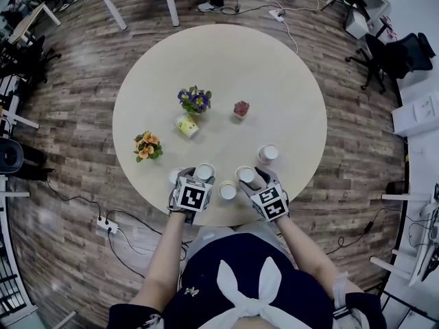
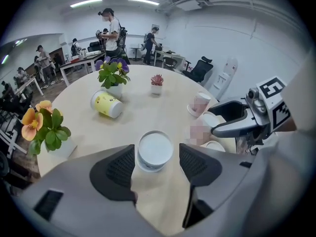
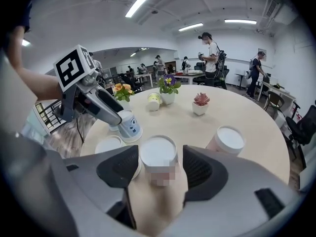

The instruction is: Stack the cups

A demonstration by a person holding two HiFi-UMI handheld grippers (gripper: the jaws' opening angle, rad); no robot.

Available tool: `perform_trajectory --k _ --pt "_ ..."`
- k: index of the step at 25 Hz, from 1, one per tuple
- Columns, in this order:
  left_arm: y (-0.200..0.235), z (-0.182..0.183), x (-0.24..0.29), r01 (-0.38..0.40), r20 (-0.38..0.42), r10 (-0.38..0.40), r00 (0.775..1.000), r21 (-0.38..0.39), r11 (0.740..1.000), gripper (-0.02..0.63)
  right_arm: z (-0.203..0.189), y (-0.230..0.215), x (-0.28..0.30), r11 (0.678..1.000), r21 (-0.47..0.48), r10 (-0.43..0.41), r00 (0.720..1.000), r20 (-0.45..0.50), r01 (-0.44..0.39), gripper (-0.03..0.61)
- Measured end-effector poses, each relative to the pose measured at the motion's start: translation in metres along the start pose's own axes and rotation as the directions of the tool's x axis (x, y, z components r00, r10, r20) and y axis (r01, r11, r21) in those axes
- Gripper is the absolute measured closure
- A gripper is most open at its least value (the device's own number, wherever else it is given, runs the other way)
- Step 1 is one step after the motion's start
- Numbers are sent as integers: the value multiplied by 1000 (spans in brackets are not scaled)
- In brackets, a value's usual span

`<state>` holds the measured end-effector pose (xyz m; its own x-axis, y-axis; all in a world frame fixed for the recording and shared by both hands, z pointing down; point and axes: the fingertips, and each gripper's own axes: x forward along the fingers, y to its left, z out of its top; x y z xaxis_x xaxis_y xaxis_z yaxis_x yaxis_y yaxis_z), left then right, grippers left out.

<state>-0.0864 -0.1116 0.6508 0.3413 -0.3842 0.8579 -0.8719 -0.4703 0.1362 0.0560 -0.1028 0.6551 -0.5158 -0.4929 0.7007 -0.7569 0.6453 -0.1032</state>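
white cup (image 2: 154,151) stands mouth down, axis vertical; yellow cup (image 2: 106,104) lies sideways.

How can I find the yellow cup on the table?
Look at the big round table. Near its middle stands a pot of purple flowers, and the yellow cup lies close beside it. It is the only cup lying on its side; the other cups all stand near the table's edge.

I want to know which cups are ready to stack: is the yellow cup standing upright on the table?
No, the yellow cup lies on its side beside the purple-flowered plant.
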Motion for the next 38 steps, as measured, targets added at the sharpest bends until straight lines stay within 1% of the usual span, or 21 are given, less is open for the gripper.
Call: perform_trajectory --k 4,6,10,16,20,24,29,33,38 --pt "1 -2 3 -24 -6 24 1000 29 999 331 -1 1 1 1000 -7 -9 1000 -14 9 319" --pt "3 -2 3 -41 1 40 999 43 998 370 -2 2 0 1000 -5 -13 1000 -16 13 338" --pt "4 -4 -1 -57 23 56 998 42 997 370 -2 1 -3 1000 1 -24 1000 -12 24 339" --pt "-3 -15 -23 -53 45 50 998 57 997 370 -11 4 -16 999 -14 -40 999 -14 40 339" --pt "-11 -34 -25 -31 28 30 999 59 998 370 -23 4 -20 998 -24 -58 998 -15 58 339" --pt "-18 -46 -24 -21 14 20 1000 63 998 370 -29 9 -24 998 -5 -56 998 -28 56 339" --pt "-27 -54 -22 -13 -1 14 1000 81 997 370 -32 16 -26 999 -5 -40 999 -35 40 339" --pt "-30 -56 -21 -17 2 17 1000 79 997 370 -31 16 -26 999 -19 -48 999 -26 47 339" --pt "-33 -54 -20 -11 7 10 1000 79 997 370 -30 18 -24 999 -15 -43 999 -30 42 339"
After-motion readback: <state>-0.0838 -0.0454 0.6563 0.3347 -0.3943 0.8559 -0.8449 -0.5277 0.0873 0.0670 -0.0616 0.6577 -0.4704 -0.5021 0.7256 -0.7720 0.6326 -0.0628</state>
